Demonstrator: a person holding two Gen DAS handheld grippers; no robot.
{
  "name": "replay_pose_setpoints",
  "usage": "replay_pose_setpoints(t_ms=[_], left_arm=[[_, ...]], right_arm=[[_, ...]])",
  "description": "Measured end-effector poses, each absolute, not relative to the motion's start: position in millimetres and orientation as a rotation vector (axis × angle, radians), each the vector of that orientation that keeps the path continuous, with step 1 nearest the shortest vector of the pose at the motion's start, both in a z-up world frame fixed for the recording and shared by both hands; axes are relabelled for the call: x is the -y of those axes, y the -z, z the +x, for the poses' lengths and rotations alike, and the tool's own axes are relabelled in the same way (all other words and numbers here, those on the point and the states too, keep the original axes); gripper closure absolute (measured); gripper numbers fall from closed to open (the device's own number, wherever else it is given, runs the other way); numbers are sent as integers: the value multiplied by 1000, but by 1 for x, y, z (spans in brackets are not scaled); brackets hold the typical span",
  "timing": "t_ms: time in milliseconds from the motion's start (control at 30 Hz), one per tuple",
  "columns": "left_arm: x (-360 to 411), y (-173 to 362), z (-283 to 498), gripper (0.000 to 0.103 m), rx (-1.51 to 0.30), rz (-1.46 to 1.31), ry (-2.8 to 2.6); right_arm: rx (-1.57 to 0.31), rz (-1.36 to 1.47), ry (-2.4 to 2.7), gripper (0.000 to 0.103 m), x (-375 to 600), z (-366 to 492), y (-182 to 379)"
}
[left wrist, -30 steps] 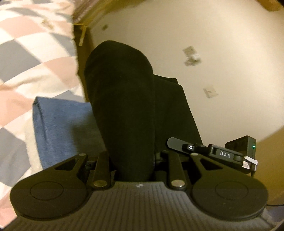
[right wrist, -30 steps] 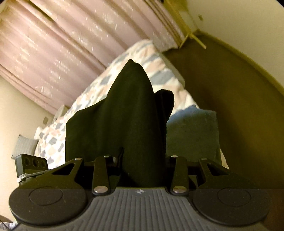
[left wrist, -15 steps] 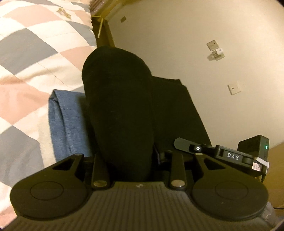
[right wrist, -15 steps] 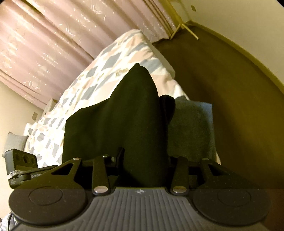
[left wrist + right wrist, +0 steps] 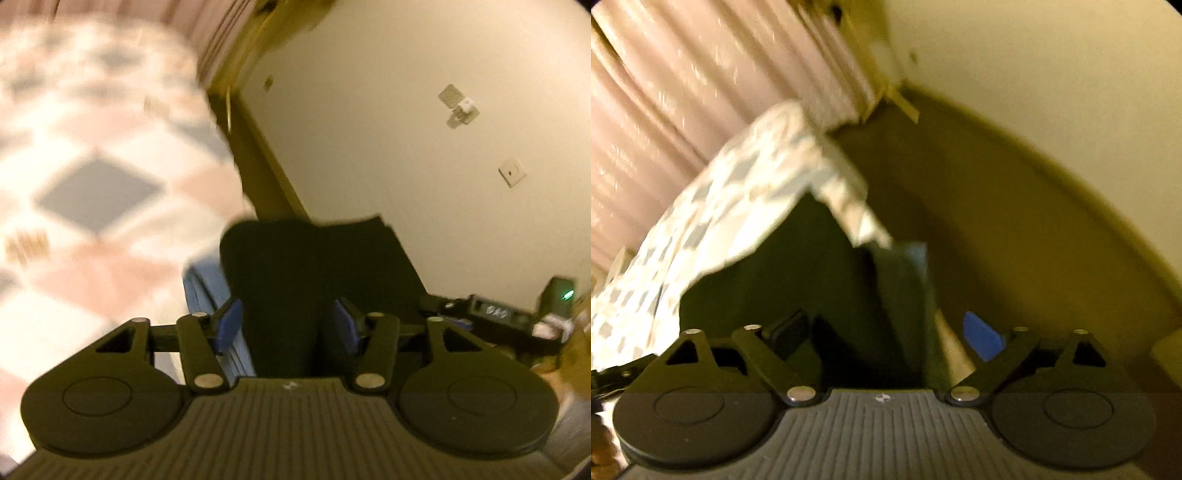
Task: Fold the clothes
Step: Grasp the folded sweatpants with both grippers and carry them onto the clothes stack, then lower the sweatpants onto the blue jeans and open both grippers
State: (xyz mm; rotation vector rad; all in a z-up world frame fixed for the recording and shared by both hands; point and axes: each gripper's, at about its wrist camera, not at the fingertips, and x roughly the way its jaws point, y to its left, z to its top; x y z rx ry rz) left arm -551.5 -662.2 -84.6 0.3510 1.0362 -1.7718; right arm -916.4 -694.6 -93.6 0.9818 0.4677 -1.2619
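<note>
— Black garment [image 5: 314,280] first: where is it?

— On the near edge of the bed, over a folded blue cloth [image 5: 207,295]. The checked bedspread [image 5: 96,177] runs off left and far; pink curtains [image 5: 683,85] hang behind, with a cream wall [image 5: 388,110] and brown floor [image 5: 979,221] on the right.

— Which way does it run?

— Its long side seems to stretch from the left gripper [image 5: 288,325] across to the right gripper [image 5: 886,336]; blur hides the rest.

— And the tools?

— Both have their jaws spread. The left one's blue pads [image 5: 229,325] stand clear either side of the cloth; the right one is wider, holding nothing.
</note>
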Motion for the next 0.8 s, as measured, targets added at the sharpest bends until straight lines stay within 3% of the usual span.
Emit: replay_pose_setpoints(t_ms=[67, 100, 133, 267, 433, 533, 633, 800], left_arm=[[667, 69, -565, 69, -904, 382, 1807], [672, 66, -572, 73, -862, 389, 1824], [678, 67, -578, 76, -842, 395, 1835], [700, 87, -595, 85, -808, 403, 1806], [711, 127, -599, 86, -853, 404, 1784], [711, 155, -592, 100, -919, 382, 1754], [709, 167, -582, 100, -1000, 302, 1734], [703, 151, -589, 100, -900, 383, 1722]], right_arm=[[-450, 828, 1276, 44, 688, -908, 76], [-448, 746, 1271, 65, 686, -901, 69], [-459, 673, 1251, 75, 687, -890, 65], [-467, 527, 1200, 76, 702, -856, 72], [-537, 550, 1226, 76, 726, -849, 124], [-508, 639, 1258, 74, 718, -869, 155], [-421, 772, 1273, 61, 723, -892, 174], [-364, 833, 1242, 58, 727, -908, 154]])
